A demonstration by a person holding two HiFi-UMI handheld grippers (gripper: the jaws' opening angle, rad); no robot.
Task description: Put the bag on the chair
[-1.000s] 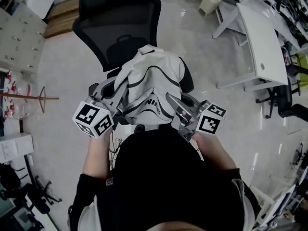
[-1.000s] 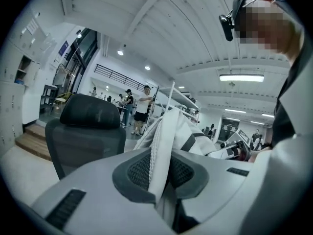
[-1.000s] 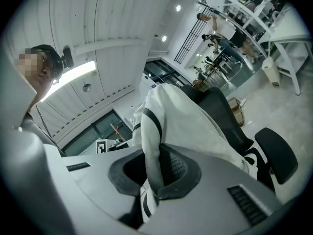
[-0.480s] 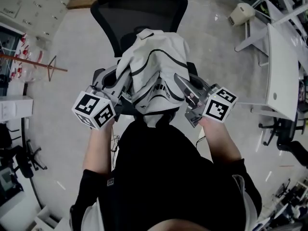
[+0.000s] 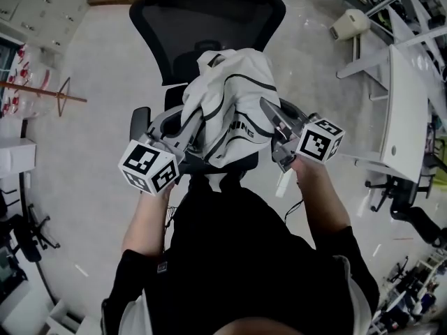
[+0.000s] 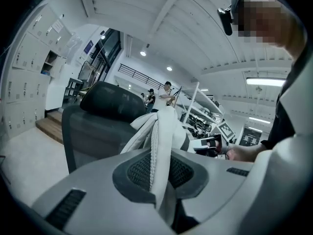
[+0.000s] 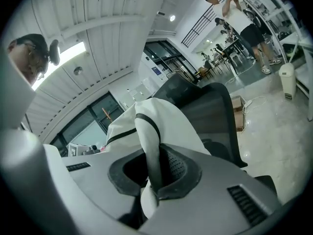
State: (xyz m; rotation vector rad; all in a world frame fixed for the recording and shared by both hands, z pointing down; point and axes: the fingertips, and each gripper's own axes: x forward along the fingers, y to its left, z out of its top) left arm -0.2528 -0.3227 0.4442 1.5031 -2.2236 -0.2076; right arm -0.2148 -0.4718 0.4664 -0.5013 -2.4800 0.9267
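A white bag (image 5: 230, 114) with black trim hangs between my two grippers, above the seat of a black mesh-backed office chair (image 5: 209, 19). My left gripper (image 5: 187, 132) is shut on the bag's left edge; in the left gripper view a white fold (image 6: 161, 151) is pinched between the pads. My right gripper (image 5: 269, 121) is shut on the bag's right side, where a white fold with a black stripe (image 7: 149, 146) runs between its jaws. The chair's seat is mostly hidden under the bag. The chair back (image 6: 98, 116) stands just behind the bag.
White desks (image 5: 408, 96) stand to the right, with another dark chair (image 5: 412, 215) beyond them. A small white bin (image 5: 349, 23) sits at the upper right. Shelving and a thin stand (image 5: 42, 96) are on the left. Pale floor surrounds the chair. People stand far off (image 7: 239, 18).
The bag and both grippers have moved forward toward the chair back, and the chair now lies more directly under the bag. Both grips stay the same.
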